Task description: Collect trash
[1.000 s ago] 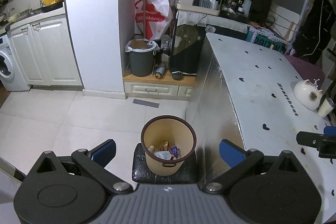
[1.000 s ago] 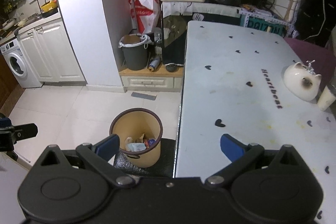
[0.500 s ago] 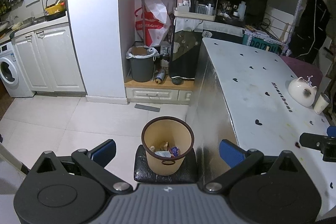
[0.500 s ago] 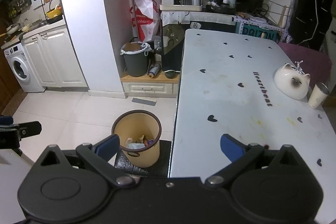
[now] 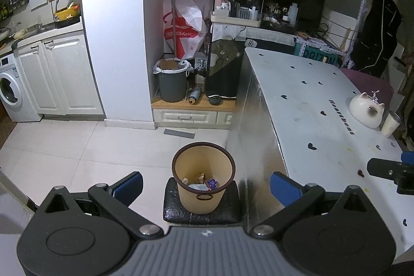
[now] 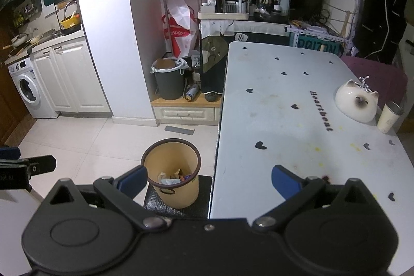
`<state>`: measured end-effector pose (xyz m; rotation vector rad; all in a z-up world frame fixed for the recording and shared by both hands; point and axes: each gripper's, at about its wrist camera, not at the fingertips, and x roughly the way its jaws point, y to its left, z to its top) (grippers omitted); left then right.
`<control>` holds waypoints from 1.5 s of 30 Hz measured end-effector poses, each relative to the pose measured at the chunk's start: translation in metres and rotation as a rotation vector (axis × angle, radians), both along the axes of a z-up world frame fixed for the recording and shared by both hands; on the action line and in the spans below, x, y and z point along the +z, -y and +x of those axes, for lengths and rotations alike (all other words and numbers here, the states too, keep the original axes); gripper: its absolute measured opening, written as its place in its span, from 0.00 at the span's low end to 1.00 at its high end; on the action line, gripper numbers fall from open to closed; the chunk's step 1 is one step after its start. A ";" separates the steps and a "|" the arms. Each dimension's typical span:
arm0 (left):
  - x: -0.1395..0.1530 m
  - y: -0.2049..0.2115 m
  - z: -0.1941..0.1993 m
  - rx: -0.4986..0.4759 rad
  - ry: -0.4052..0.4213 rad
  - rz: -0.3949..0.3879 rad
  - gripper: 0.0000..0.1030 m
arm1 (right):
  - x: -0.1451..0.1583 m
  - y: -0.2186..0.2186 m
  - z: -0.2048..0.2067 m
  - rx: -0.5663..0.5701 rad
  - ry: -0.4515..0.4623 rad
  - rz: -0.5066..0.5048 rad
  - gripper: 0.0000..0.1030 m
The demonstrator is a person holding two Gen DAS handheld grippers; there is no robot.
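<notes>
Both grippers hang high with jaws spread wide, holding nothing: the left gripper (image 5: 205, 184) above the bin (image 5: 203, 177), the right gripper (image 6: 209, 181) over the table (image 6: 284, 120) edge. The tan bin, holding wrappers (image 5: 204, 184), stands on a black stool (image 5: 201, 211) beside the table.

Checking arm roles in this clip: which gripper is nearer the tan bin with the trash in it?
Left. The left gripper hangs open almost straight above the tan bin; the right gripper, also open, sits off to the bin's table side, over the white table edge.
</notes>
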<state>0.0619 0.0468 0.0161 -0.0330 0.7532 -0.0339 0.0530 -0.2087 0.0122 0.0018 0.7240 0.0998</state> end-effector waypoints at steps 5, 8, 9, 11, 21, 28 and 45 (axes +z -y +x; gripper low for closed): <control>0.002 0.003 -0.003 -0.002 0.008 0.001 1.00 | 0.000 0.000 -0.001 0.004 0.000 0.001 1.00; 0.002 0.003 -0.004 -0.001 0.009 0.002 1.00 | 0.001 0.000 -0.002 0.005 0.003 -0.002 1.00; 0.002 0.003 -0.003 -0.002 0.008 0.001 1.00 | 0.001 0.001 -0.002 0.004 0.005 -0.003 1.00; 0.001 0.002 -0.003 -0.002 0.008 0.000 1.00 | 0.001 0.001 -0.001 0.004 0.005 -0.004 1.00; 0.002 0.003 -0.003 -0.001 0.007 -0.001 1.00 | 0.001 0.001 -0.001 0.005 0.005 -0.005 1.00; 0.002 0.003 -0.003 -0.002 0.007 -0.002 1.00 | 0.001 0.002 0.000 0.005 0.004 -0.004 1.00; 0.003 0.005 -0.002 -0.002 0.006 -0.003 1.00 | 0.000 0.001 0.002 0.002 0.001 -0.006 1.00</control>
